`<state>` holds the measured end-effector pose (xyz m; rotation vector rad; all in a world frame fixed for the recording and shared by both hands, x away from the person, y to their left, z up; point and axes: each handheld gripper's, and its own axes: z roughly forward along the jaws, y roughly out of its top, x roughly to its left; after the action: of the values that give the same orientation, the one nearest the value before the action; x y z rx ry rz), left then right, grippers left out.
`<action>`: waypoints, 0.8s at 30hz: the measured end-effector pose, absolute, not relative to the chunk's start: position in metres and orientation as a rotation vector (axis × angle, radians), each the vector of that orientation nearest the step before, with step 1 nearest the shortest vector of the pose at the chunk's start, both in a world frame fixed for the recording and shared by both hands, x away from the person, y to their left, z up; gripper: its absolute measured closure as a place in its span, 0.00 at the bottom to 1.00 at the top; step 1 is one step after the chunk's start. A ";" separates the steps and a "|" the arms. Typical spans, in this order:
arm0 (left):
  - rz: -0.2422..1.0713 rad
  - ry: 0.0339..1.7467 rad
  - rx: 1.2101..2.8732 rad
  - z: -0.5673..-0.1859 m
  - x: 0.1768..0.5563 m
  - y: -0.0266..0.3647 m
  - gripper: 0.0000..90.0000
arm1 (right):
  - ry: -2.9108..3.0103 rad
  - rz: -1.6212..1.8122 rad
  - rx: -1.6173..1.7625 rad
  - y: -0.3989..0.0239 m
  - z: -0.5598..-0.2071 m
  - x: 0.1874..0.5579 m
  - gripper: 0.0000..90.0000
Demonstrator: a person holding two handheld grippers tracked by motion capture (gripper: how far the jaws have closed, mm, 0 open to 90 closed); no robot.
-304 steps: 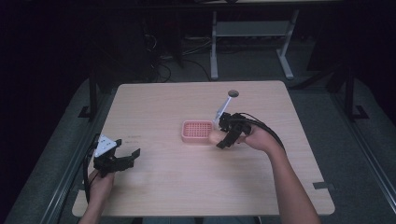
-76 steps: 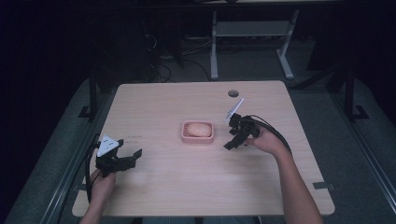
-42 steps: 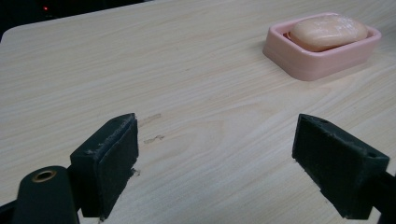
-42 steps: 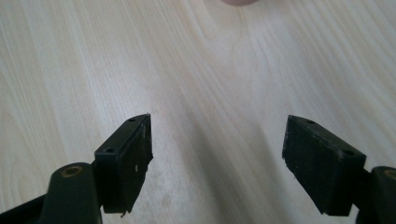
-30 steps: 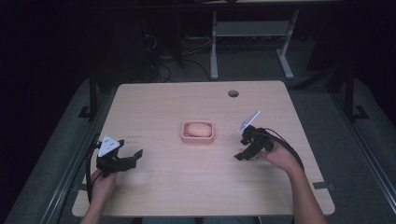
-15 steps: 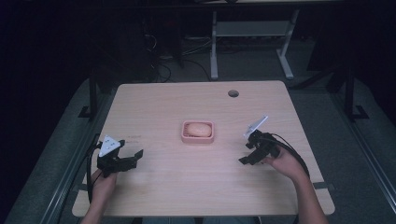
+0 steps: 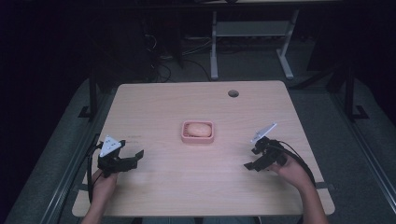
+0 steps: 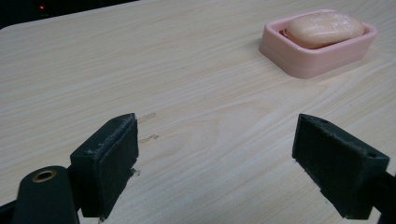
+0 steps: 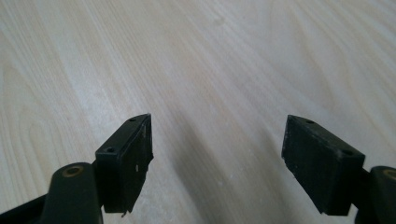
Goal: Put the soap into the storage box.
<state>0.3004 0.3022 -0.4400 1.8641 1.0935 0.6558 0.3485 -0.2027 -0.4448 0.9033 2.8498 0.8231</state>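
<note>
Since earlier, our right tool (image 7: 256, 161) has drawn back from the soap dish (image 7: 198, 132); soap (image 7: 198, 128) sits inside. Both tools, left tool (image 7: 127, 160) included, gape wide, empty; we should settle them low on the counter (image 7: 187, 100).

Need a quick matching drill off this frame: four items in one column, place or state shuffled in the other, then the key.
Items
1. soap bar
2. soap dish
3. left hand-held gripper
4. cable hole

Place or state
A. pink, sitting mid-table
B. open with nothing between the jaws, near the table's left edge
C. lying inside the dish
D. round and dark, in the table's far right part

Pairs: 1-C, 2-A, 3-B, 4-D

The right hand-held gripper is also open with nothing held, at the table's right side.
</note>
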 end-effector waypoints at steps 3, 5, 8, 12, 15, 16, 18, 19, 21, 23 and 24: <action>0.654 1.092 1.867 -0.440 0.300 0.302 0.16 | 2.843 0.823 0.916 -0.206 -0.447 0.344 0.27; 0.654 1.092 1.867 -0.440 0.300 0.302 0.16 | 2.840 0.829 0.918 -0.207 -0.447 0.342 0.27; 0.653 1.093 1.866 -0.440 0.300 0.302 0.16 | 2.824 0.848 0.926 -0.211 -0.449 0.336 0.27; 0.657 1.094 1.870 -0.440 0.300 0.301 0.16 | 2.803 0.843 0.919 -0.213 -0.452 0.329 0.27; 0.657 1.091 1.876 -0.440 0.300 0.301 0.16 | 2.792 0.858 0.930 -0.215 -0.453 0.323 0.27; 0.657 1.091 1.876 -0.440 0.300 0.301 0.16 | 2.787 0.857 0.925 -0.215 -0.454 0.321 0.27; 0.655 1.089 1.878 -0.440 0.300 0.301 0.16 | 2.780 0.868 0.935 -0.217 -0.455 0.317 0.27; 0.655 1.089 1.878 -0.440 0.300 0.301 0.16 | 2.775 0.872 0.938 -0.217 -0.455 0.315 0.27; 0.654 1.088 1.879 -0.440 0.301 0.301 0.16 | 2.754 0.892 0.949 -0.219 -0.455 0.308 0.27; 0.652 1.083 1.881 -0.440 0.301 0.301 0.16 | 2.733 0.904 0.956 -0.222 -0.454 0.302 0.27; 0.652 1.083 1.882 -0.441 0.301 0.300 0.16 | 2.719 0.906 0.961 -0.223 -0.453 0.299 0.27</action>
<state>0.3009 0.3003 -0.4406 1.8819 1.0829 0.6519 0.2986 -0.2231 -0.4532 0.9611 2.7193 0.9059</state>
